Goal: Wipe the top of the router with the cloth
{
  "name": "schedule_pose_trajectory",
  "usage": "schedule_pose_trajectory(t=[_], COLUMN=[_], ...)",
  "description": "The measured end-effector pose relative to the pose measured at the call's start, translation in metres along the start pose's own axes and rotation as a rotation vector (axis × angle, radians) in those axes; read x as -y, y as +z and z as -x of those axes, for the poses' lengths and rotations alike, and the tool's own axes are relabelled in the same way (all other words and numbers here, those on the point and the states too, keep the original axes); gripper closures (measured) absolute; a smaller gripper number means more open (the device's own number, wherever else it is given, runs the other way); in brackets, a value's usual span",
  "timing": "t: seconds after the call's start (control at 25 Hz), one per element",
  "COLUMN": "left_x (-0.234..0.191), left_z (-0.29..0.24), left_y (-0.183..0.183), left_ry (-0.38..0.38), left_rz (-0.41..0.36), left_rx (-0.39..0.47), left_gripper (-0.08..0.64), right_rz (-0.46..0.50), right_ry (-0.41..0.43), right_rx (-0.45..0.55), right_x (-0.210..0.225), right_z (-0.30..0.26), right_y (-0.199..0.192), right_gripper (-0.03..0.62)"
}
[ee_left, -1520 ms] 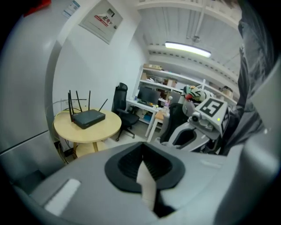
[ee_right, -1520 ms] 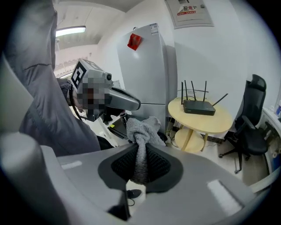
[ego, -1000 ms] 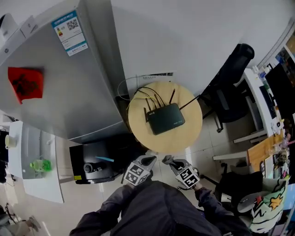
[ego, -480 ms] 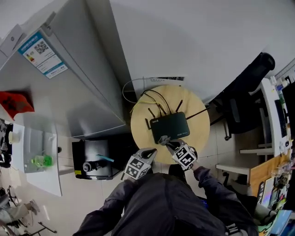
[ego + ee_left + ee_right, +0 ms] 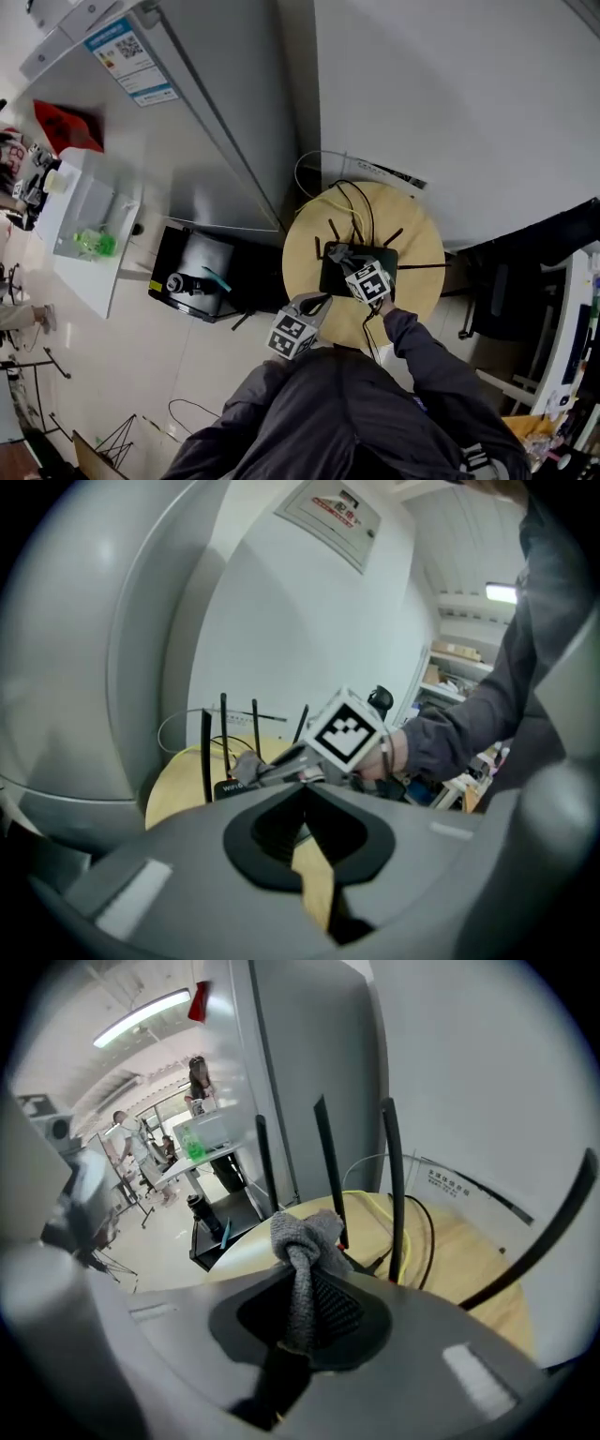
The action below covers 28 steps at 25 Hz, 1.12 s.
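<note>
Right gripper (image 5: pixel 339 255) clamped on one grey cloth (image 5: pixel 305 1237) over one router (image 5: pixel 332 281), left gripper (image 5: pixel 319 301) closed, empty

- On the near edge of the router (image 5: pixel 334 281), small white lettering (image 5: pixel 230 787) looked like "WiFi". The rest of it was too blurred to read.
- On the grey cabinet (image 5: pixel 216 122) left of the router, a blue-edged label (image 5: pixel 131 58) carried a QR code and lines of print too small to read.
- On the wall just behind the router, a white sign (image 5: pixel 389 173) bore small dark print that was illegible in every view.
</note>
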State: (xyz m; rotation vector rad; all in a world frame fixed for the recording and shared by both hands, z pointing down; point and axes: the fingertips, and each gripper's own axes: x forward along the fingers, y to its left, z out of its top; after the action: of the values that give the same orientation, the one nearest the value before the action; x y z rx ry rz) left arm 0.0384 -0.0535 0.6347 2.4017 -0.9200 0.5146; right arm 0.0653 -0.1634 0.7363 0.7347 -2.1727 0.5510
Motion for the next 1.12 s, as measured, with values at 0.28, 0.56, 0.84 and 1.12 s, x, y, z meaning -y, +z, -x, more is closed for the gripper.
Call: schedule_pose_trajectory(t=[0.28, 0.56, 0.84, 1.12], left_x=[-0.003, -0.034, -0.029, -0.017], left_z=[0.020, 0.041, 0.029, 0.015], left_y=[-0.010, -0.007, 0.003, 0.001], left_ry=[0.003, 0.009, -0.049, -0.096], left_rz=[-0.013, 0.008, -0.031, -0.047], left_rx=[-0.034, -0.018, -0.005, -0.042], left_gripper=[0.560, 0.560, 0.560, 0.560], right_rz=[-0.203, -0.325, -0.339, -0.383], right_ry=[0.019, 0.017, -0.021, -0.053], right_rx=[-0.058, -0.121, -0.131, -0.127], right_x=[0.015, 0.021, 0.035, 0.064], right_z=[-0.056, -0.080, -0.066, -0.042], right_y=[0.020, 0.010, -0.004, -0.028], right_gripper=[0.553, 0.552, 0.553, 0.552])
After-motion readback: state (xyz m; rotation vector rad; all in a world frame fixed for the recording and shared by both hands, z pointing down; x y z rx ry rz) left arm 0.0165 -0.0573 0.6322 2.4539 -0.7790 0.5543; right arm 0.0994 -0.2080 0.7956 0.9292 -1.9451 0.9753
